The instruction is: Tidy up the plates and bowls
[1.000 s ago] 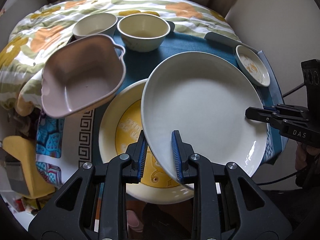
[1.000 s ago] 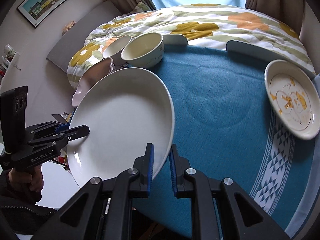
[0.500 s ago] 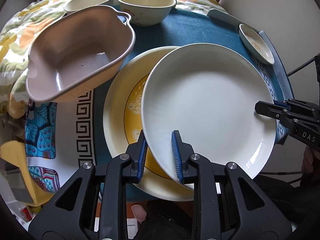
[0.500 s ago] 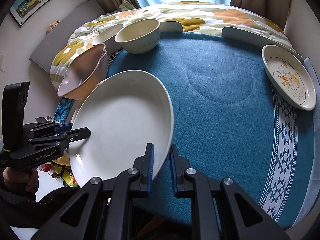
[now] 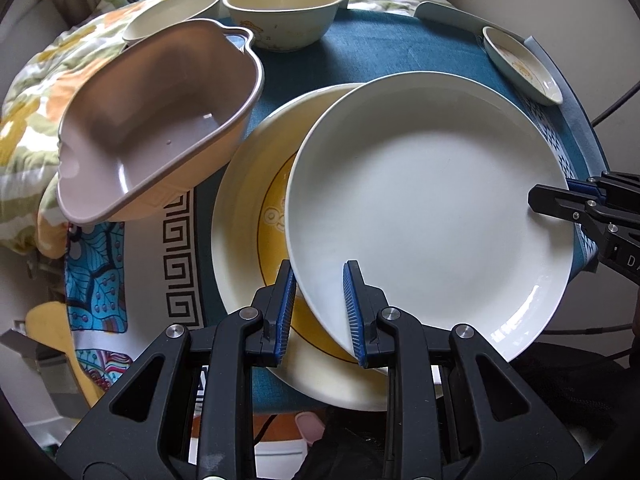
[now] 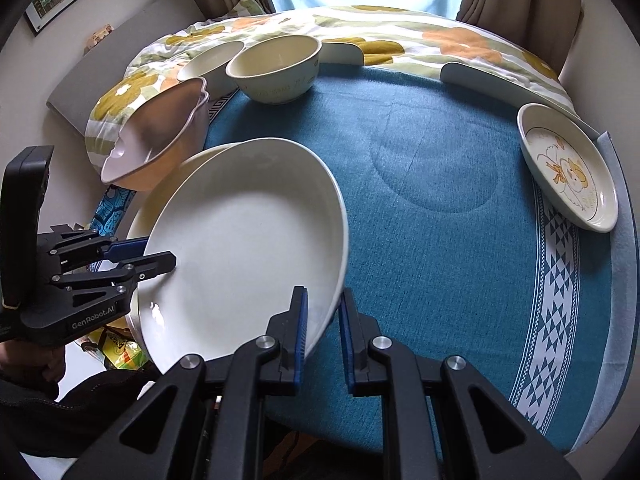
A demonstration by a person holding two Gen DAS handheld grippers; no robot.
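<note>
Overhead, white plate pinched by both claws, above yellow plate

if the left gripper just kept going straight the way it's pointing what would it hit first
The left gripper already has the white plate between its fingers, so it would push deeper onto that plate. Past it, probably the right gripper on the far rim, though depth is unclear.

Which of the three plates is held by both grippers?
The plain white plate, gripped at opposite rims by the left gripper and right gripper. The yellow-centred plate lies beneath; the small duck plate sits apart.
</note>
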